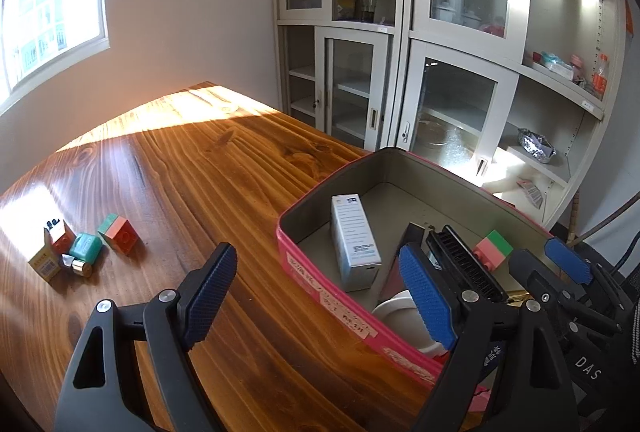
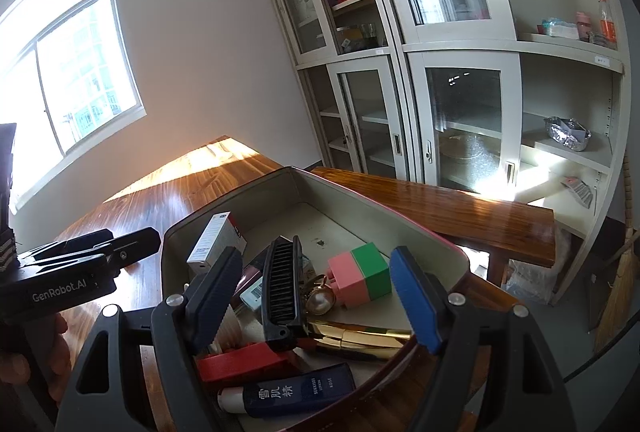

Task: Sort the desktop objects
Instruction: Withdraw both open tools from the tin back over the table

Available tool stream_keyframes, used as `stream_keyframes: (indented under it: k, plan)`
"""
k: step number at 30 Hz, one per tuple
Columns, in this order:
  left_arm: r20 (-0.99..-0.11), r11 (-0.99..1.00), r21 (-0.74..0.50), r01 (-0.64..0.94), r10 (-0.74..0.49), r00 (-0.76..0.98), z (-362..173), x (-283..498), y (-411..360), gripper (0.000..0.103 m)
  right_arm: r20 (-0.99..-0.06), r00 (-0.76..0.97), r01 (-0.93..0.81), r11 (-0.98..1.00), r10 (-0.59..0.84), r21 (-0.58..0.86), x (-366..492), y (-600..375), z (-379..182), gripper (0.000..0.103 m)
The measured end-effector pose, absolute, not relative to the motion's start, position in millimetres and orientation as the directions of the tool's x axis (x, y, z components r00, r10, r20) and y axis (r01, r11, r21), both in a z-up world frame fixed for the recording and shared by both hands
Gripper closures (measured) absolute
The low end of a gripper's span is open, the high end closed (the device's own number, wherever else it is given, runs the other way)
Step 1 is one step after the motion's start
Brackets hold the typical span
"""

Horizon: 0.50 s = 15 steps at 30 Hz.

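A pink tin box (image 1: 320, 288) with a grey inside stands on the wooden table (image 1: 192, 168). In it lie a white carton (image 1: 354, 244), a pink-and-green block (image 2: 360, 276), a black comb (image 2: 284, 288), a gold tube (image 2: 360, 336), a red item (image 2: 248, 356) and a dark blue tube (image 2: 296, 388). My right gripper (image 2: 316, 300) hangs open over the box; the comb lies tilted between its fingers, apart from the pads. My left gripper (image 1: 320, 296) is open over the box's near wall. Far left on the table sit a red-and-green block (image 1: 120, 234), a teal object (image 1: 86, 246) and a yellow box (image 1: 48, 256).
Grey glass-door cabinets (image 1: 400, 72) stand behind the table, and a window (image 1: 48, 0) is at the left. A wooden bench (image 2: 460, 208) sits beyond the box and a broom (image 2: 620, 288) leans at the right. A hand (image 2: 24, 352) holds the left gripper (image 2: 120, 240).
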<state>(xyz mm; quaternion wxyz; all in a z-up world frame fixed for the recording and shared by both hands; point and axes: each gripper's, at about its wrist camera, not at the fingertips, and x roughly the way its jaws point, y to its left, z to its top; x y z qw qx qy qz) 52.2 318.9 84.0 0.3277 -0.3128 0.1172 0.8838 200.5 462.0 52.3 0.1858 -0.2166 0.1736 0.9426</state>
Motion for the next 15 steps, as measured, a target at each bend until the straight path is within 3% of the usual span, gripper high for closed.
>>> stream_keyframes:
  k: [15]
  plan:
    - [-0.644, -0.828, 0.002, -0.560, 0.428, -0.635, 81, 31, 272, 0.016, -0.473, -0.849, -0.364, -0.909, 0.235, 0.203, 185, 423, 62, 0.023]
